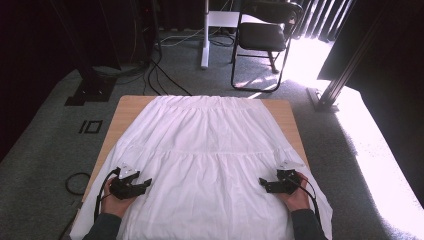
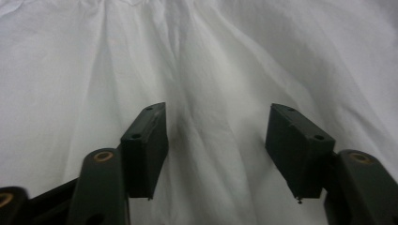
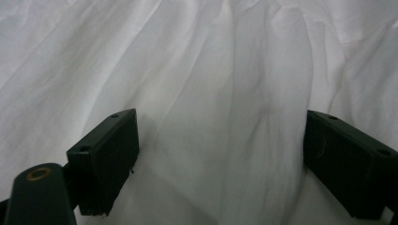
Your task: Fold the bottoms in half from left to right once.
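Over the near hem, my left gripper (image 1: pixel 146 183) and right gripper (image 1: pixel 263 184) hang with jaws apart, clamping nothing; beneath them the white skirt (image 1: pixel 210 145) lies spread flat across the table (image 1: pixel 131 107).

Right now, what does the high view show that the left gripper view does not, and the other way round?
High view: the wooden table, a black chair on the grey carpet, both hands, and the right gripper.
Left gripper view: the left gripper from close up, fingers apart with nothing pinched between them, and fine folds in the fabric.
Both: the white skirt spread flat, with the left gripper over it.
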Tool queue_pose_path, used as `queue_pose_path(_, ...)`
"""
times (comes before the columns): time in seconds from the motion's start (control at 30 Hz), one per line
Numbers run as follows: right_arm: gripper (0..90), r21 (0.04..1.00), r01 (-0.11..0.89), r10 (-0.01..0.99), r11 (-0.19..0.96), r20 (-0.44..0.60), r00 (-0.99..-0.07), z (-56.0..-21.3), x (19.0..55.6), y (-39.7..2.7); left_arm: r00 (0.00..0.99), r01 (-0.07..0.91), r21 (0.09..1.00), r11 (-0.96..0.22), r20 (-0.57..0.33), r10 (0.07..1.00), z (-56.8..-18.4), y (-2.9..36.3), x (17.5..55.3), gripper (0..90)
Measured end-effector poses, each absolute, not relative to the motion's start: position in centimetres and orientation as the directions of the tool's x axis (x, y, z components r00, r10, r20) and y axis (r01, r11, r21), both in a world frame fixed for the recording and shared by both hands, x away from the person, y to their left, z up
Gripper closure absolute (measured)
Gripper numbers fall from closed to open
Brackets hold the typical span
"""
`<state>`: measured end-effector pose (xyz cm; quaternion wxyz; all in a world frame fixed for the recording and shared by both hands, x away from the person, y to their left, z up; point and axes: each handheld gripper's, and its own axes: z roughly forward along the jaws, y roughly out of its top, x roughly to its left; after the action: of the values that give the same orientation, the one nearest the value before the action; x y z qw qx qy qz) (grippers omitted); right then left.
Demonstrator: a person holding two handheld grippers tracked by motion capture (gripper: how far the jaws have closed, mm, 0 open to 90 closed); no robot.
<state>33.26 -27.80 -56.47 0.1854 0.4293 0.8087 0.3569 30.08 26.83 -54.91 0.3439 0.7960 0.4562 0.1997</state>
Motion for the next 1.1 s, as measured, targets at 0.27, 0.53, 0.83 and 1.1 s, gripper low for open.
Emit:
queue_pose_path(0.27, 12.5, 0.737, 0.562, 0.827, 0.376, 0.007, -0.561, -56.5, 33.2, -27.8, 0.524, 0.545, 0.76, -0.356, 0.022, 0.851, -53.4, 26.9, 29.2, 39.9)
queue_pose_path(0.53, 12.5, 0.737, 0.562, 0.828, 0.375, 0.007, -0.561, -56.5, 33.2, -27.8, 0.496, 0.511, 0.788, -0.342, 0.055, 0.867, -52.0, 29.1, 28.4, 39.6)
queue_pose_path(0.83, 12.6, 0.737, 0.563, 0.828, 0.374, 0.008, -0.561, -56.5, 33.2, -27.8, 0.429, 0.54, 0.788, -0.296, 0.045, 0.902, -51.3, 33.0, 27.5, 44.0)
queue_pose_path(1.1, 12.6, 0.737, 0.562, 0.828, 0.374, 0.008, -0.561, -56.5, 33.2, -27.8, 0.312, 0.576, 0.779, -0.248, 0.071, 0.947, -51.1, 36.4, 26.8, 46.8)
